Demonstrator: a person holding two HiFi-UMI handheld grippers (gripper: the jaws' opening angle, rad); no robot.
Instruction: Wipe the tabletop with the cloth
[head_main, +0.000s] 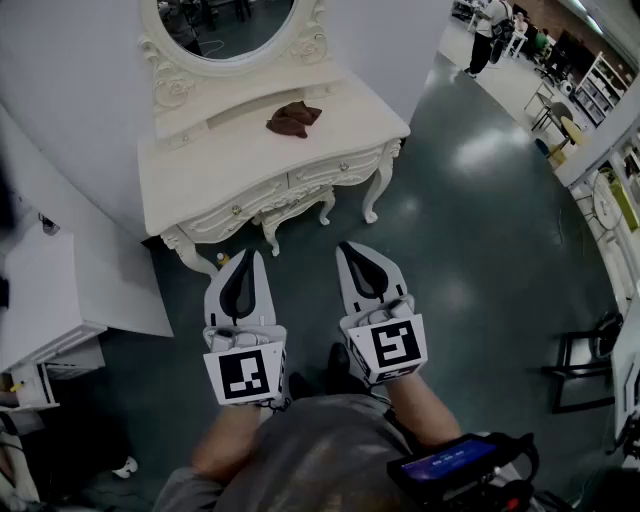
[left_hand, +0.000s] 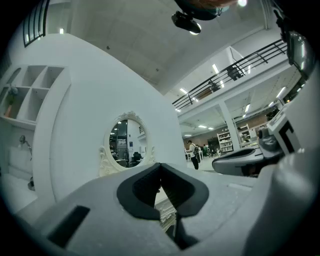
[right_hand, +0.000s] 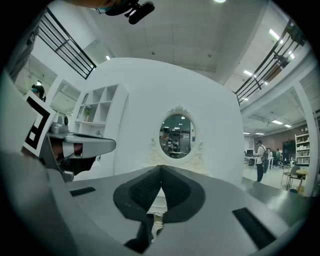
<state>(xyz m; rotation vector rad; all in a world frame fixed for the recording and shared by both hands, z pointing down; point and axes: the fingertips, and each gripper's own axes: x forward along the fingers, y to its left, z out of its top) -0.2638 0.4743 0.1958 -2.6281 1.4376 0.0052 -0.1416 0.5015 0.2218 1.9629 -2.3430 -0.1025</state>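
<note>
Floor (head_main: 480, 230): dark green and glossy, spreading under both grippers and away ahead and to their right.
Wall (head_main: 70, 90): white and curved, rising ahead of the grippers behind the furniture.
Dressing table (head_main: 200, 165): white with carved legs and drawer fronts. It stands straight ahead of both grippers, its front edge near the jaw tips in the head view, and neither gripper touches it.
Cabinet (head_main: 50, 290): white and low, off to the left of the left gripper.
Mirror (head_main: 225, 25): oval in a carved white frame at the back of the table. It shows beyond the jaw tips in the left gripper view (left_hand: 125, 144) and in the right gripper view (right_hand: 177, 136).
Left gripper (head_main: 247, 262): held over the floor and pointing at the table. Its jaws are clenched, the dark pads meeting at the tip (left_hand: 160, 166), with nothing between them.
Right gripper (head_main: 352, 252): just beside the left one and level with it. Its jaws are pressed together (right_hand: 160, 168) and grasp nothing.
Cloth (head_main: 292, 118): brown and crumpled, lying on the tabletop near the mirror's base. It is well ahead of both grippers, between their two lines of aim, and apart from both.
Marker cubes: one at the rear of the left gripper (head_main: 245, 372) and one at the rear of the right gripper (head_main: 395, 345), both close to the person's forearms.
Bystander (head_main: 492, 30): far ahead and to the right of the right gripper.
</note>
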